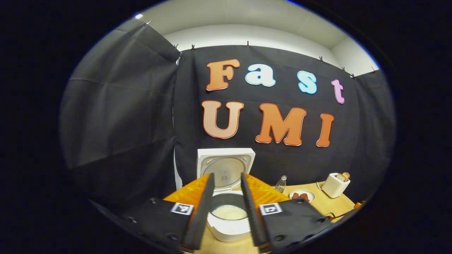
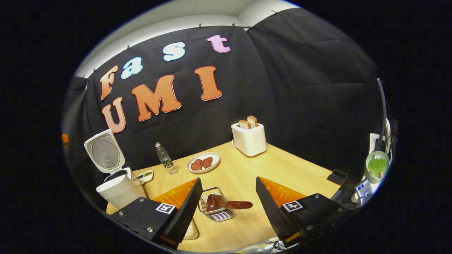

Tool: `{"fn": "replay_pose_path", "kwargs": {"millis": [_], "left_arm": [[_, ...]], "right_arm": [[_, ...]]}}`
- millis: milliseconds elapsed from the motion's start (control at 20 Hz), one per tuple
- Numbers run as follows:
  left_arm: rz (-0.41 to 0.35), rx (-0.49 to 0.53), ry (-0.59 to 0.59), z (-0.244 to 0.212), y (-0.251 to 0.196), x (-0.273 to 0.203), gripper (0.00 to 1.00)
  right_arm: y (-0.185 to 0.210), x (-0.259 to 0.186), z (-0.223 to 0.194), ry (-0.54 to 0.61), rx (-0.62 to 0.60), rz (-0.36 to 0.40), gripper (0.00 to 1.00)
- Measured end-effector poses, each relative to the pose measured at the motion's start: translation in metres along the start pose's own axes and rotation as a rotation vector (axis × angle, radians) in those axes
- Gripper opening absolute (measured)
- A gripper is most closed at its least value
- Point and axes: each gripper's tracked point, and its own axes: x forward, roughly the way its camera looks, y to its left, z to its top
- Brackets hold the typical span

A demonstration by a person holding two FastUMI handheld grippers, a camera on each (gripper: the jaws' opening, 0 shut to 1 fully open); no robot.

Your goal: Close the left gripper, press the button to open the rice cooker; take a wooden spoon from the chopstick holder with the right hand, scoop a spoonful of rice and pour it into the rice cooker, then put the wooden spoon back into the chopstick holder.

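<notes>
While my right gripper [image 2: 229,203] gapes empty, the spoon [image 2: 226,204] lies crosswise between its fingers, handle toward the right one.

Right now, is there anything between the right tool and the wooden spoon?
Nothing visible. The right tool is open, and the wooden spoon lies across the wire chopstick holder in the gap ahead of its fingers. The water bottle and plate stand farther back.
</notes>
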Motion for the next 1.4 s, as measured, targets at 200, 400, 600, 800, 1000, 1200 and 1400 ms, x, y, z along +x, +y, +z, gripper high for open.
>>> {"fn": "replay_pose_path", "kwargs": {"millis": [200,400,600,800,1000,1200,1400], "left_arm": [[0.065,0.031,-0.028,0.005,0.02,-0.012,0.9],[0.146,0.047,-0.048,0.005,0.041,-0.026,0.99],[0.178,0.046,-0.037,-0.003,0.058,-0.036,0.99],[0.23,0.077,0.001,-0.012,0.085,-0.041,0.99],[0.225,0.082,0.035,-0.021,0.09,-0.04,0.99],[0.201,0.058,0.033,-0.024,0.085,-0.041,0.99],[0.179,0.04,0.017,-0.016,0.083,-0.043,1.0]], "right_arm": [[-0.004,0.013,-0.032,0.042,0.047,-0.016,0.95],[-0.005,0.026,-0.054,0.072,0.143,-0.022,0.95],[-0.002,0.039,-0.071,0.112,0.275,-0.035,0.85],[0.003,0.039,-0.065,0.104,0.335,-0.046,0.53],[0.023,0.043,-0.055,0.145,0.36,-0.002,0.3],[0.041,0.054,-0.043,0.168,0.231,0.0,0.16],[0.059,0.043,-0.01,0.115,0.083,0.03,0.09]]}}
